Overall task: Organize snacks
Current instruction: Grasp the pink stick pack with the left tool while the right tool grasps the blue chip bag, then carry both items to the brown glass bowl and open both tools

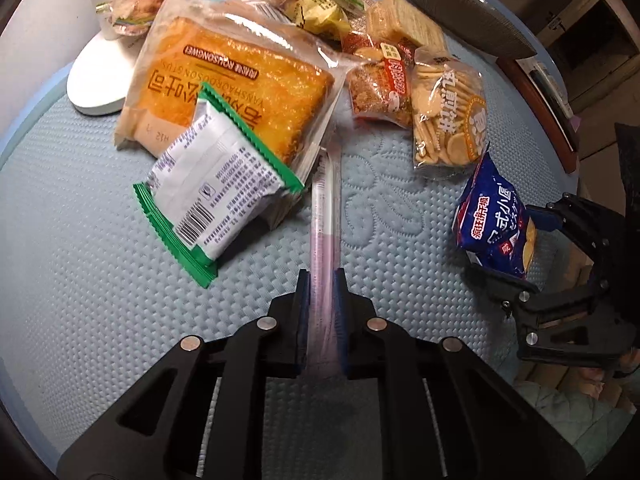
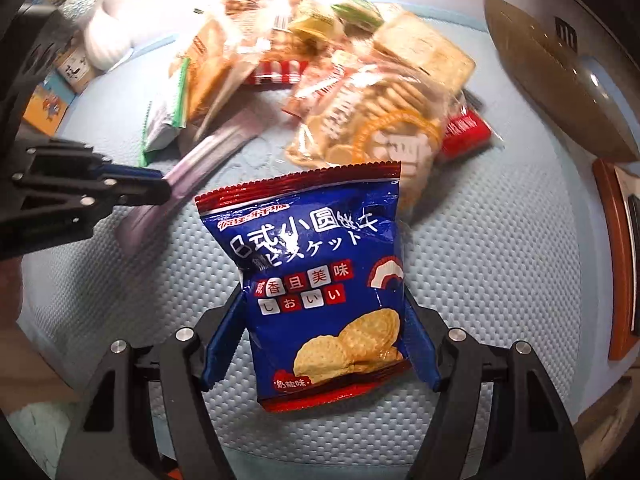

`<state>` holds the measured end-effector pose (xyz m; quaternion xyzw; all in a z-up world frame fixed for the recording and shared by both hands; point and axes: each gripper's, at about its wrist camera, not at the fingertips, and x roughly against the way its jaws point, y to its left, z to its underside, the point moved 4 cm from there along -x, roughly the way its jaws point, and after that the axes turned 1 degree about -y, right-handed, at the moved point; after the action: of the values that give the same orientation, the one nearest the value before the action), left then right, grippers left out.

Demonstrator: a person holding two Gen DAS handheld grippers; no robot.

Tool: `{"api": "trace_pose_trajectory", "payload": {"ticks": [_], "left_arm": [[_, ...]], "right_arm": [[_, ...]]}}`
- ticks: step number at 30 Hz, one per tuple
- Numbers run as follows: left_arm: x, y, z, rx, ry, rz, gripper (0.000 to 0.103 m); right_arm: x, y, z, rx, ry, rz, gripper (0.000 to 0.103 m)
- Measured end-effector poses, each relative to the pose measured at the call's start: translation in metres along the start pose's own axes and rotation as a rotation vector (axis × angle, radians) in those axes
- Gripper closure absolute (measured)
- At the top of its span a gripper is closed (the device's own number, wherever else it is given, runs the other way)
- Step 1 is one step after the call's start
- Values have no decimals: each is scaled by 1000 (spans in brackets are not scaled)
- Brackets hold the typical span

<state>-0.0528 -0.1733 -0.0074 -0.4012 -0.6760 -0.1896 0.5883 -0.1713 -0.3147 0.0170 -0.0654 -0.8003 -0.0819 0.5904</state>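
Note:
My left gripper (image 1: 323, 276) points down at the light-blue quilted mat (image 1: 80, 240) and is shut on a thin purple stick packet (image 1: 323, 220), which runs forward from between the pads. The right wrist view shows the same gripper (image 2: 160, 188) at the left, holding the purple packet (image 2: 224, 140). My right gripper (image 2: 324, 292) is shut on a blue biscuit bag (image 2: 320, 240) with red edges; both blue pads press its creased sides. In the left wrist view that bag (image 1: 492, 224) stands tilted at the right, inside the right gripper (image 1: 532, 240).
A pile of snacks fills the far half of the mat: a large orange bread pack (image 1: 232, 92), a green-and-white packet (image 1: 216, 192), a bag of round crackers (image 1: 448, 116), a red-orange snack (image 1: 380, 88) and square crackers (image 1: 404, 24). A white lamp base (image 1: 100, 76) stands far left.

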Motion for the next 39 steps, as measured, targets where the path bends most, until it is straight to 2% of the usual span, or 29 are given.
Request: {"api": "trace_pose_trajectory", "payload": {"ticks": [2, 4, 6, 8, 9, 11, 13, 16, 18, 21, 24, 25, 26, 29, 30, 32, 39], "left_arm": [[-5, -3, 0, 13, -4, 14, 66], [-6, -16, -3, -12, -20, 15, 54], [-11, -21, -4, -30, -22, -59, 61], [-10, -21, -6, -36, -25, -130, 84], [-10, -22, -8, -33, -23, -129, 84], [-6, -17, -5, -17, -34, -120, 86], [1, -14, 1, -7, -51, -113, 86], [20, -9, 11, 47, -87, -21, 86], [37, -13, 16, 57, -121, 30, 86], [57, -33, 9, 43, -159, 58, 86], [73, -47, -16, 46, -206, 70, 86], [77, -52, -29, 47, -224, 72, 86], [81, -60, -43, 47, -244, 73, 86], [83, -90, -95, 40, -290, 71, 86], [82, -100, -110, 31, -299, 70, 86], [69, -124, -140, 9, -305, 57, 86], [48, -169, -223, 20, -364, 57, 86]], "right_arm": [[-10, 3, 1, -1, 16, 6, 31], [-11, 12, 0, 22, 16, 17, 29], [-15, 22, 2, 9, 22, -3, 18], [-20, 13, 4, -20, 13, -2, 17], [-24, 16, 4, -19, 22, 5, 18], [-25, 24, 4, 7, 20, 39, 29], [-27, 39, 7, 35, 16, 33, 34], [-21, 47, 15, 25, 13, 19, 40], [-11, 46, 16, -8, 4, 4, 42], [6, 27, 5, -63, -39, -2, 42], [25, 11, -2, -107, -83, -10, 42], [34, -2, -20, -120, -98, -13, 42], [41, -11, -22, -131, -114, -10, 42], [60, -62, -39, -167, -149, 16, 42], [64, -88, -58, -176, -147, 47, 42], [69, -122, -74, -181, -153, 84, 42], [74, -205, -127, -223, -164, 114, 42]]}}
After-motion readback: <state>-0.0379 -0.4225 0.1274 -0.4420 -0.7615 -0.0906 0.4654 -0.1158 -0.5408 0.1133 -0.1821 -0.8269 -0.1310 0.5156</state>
